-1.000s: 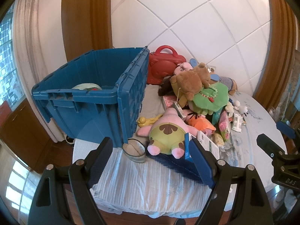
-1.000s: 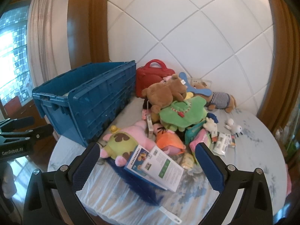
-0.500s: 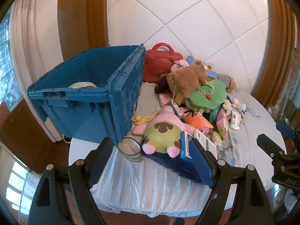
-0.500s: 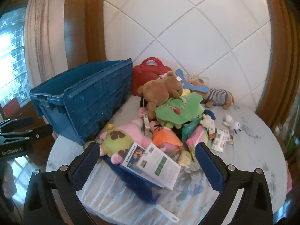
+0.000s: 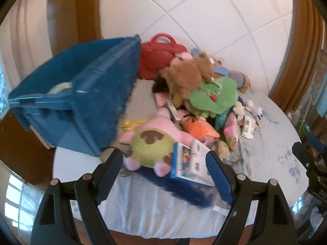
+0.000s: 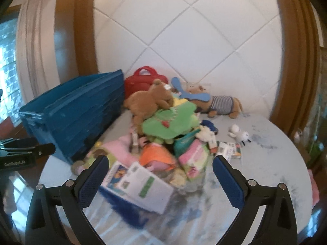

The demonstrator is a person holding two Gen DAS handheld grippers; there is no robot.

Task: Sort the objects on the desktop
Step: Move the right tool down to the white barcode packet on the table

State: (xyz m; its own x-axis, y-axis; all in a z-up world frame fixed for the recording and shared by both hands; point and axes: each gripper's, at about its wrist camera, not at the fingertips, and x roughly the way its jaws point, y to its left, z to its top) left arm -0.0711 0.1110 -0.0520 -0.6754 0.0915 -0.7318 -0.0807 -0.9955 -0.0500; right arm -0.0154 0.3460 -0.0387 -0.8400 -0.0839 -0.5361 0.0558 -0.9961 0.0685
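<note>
A crate (image 5: 81, 102) is set at the left of the worktop (image 5: 276, 163), with a handbag (image 5: 159, 59) placed just behind its far right corner. To the right of the crate a heap of toys is piled: a teddy bear (image 5: 188, 75) is laid on top, a star-shaped plush (image 5: 151, 140) at the near left, and a booklet (image 5: 190, 163) leaned against it. A striped plush dog (image 6: 220, 106) is laid behind the heap, and a small lamb toy (image 6: 241, 134) well to its right.

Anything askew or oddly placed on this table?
Yes. The toys sit in one jumbled heap: the brown bear sprawls atop the green plush, and the booklet lies tilted against the pile beside the blue crate.
</note>
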